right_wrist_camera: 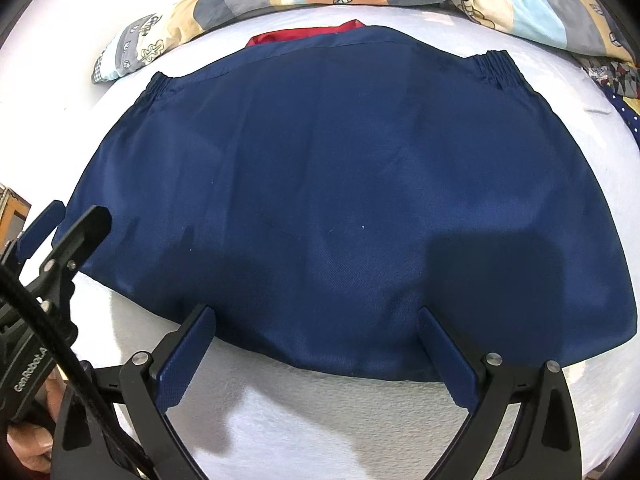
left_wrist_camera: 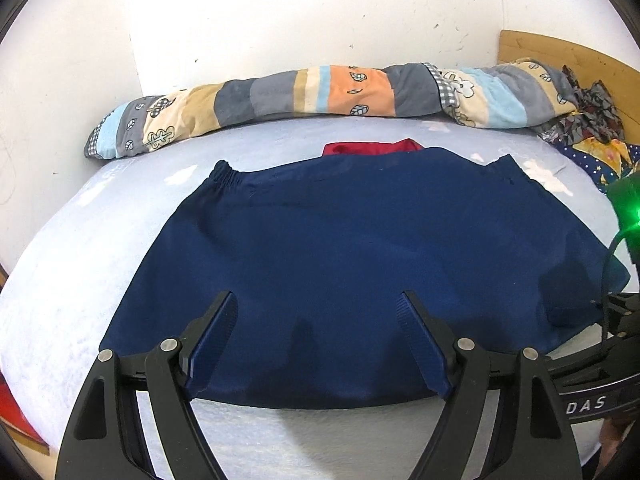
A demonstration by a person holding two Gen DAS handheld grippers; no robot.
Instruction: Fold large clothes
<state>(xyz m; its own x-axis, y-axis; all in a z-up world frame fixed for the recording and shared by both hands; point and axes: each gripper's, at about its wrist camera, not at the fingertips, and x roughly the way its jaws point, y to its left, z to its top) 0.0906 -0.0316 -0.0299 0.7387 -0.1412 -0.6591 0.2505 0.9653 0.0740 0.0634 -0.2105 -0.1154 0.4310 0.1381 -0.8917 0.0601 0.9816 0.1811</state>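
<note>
A large navy garment (left_wrist_camera: 360, 248) with elastic gathers at its far corners lies spread flat on the pale blue bed (left_wrist_camera: 80, 280). A strip of red cloth (left_wrist_camera: 372, 147) peeks out past its far edge. My left gripper (left_wrist_camera: 316, 306) hovers open over the garment's near hem, with nothing pinched between its pads. In the right wrist view the same garment (right_wrist_camera: 340, 180) fills the middle, and the red cloth (right_wrist_camera: 304, 34) shows at the far edge. My right gripper (right_wrist_camera: 316, 316) stands open above the near hem. The left gripper (right_wrist_camera: 76, 212) shows at the garment's left corner, a hand on its handle.
A rolled patchwork quilt (left_wrist_camera: 320, 92) lies along the white wall at the back of the bed. A heap of patterned clothes (left_wrist_camera: 588, 120) sits at the far right, in front of a wooden headboard (left_wrist_camera: 560, 50). A green lamp (left_wrist_camera: 630, 208) glows on the right-hand device.
</note>
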